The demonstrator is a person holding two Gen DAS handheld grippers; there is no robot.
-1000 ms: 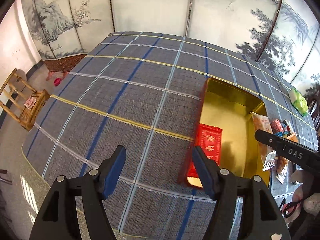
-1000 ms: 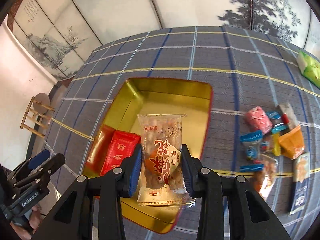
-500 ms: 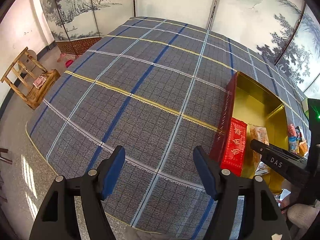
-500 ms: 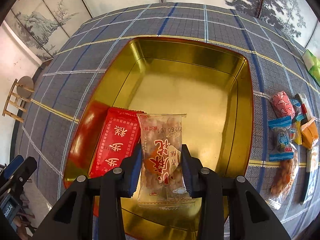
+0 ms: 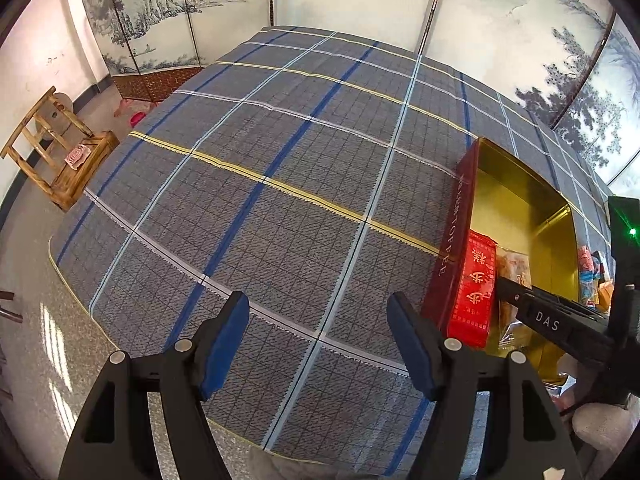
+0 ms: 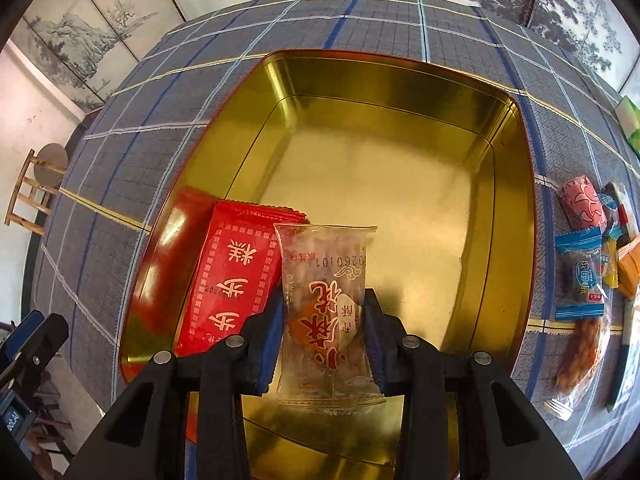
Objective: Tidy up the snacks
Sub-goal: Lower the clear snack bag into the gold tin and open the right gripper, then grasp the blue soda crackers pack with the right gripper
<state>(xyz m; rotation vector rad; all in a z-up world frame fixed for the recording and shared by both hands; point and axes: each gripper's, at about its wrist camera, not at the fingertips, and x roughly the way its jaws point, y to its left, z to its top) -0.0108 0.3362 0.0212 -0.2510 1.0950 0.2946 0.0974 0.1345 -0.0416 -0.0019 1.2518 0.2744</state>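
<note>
A grey plaid cloth [image 5: 280,184] with blue, yellow and white stripes covers the worktop ahead of the claw. Beyond it, at the far side, stands a folding screen [image 5: 168,20] painted with ink mountains and pine trees. Off to the claw's left, on the speckled floor [image 5: 36,320], sits a wooden chair [image 5: 60,156].

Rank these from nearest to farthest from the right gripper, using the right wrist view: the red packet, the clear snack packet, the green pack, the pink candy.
1. Clear snack packet: clamped in the right gripper.
2. Red packet: just left, lying in the gold tin.
3. Pink candy: right, on the cloth outside the tin.
4. Green pack: far right edge.
</note>
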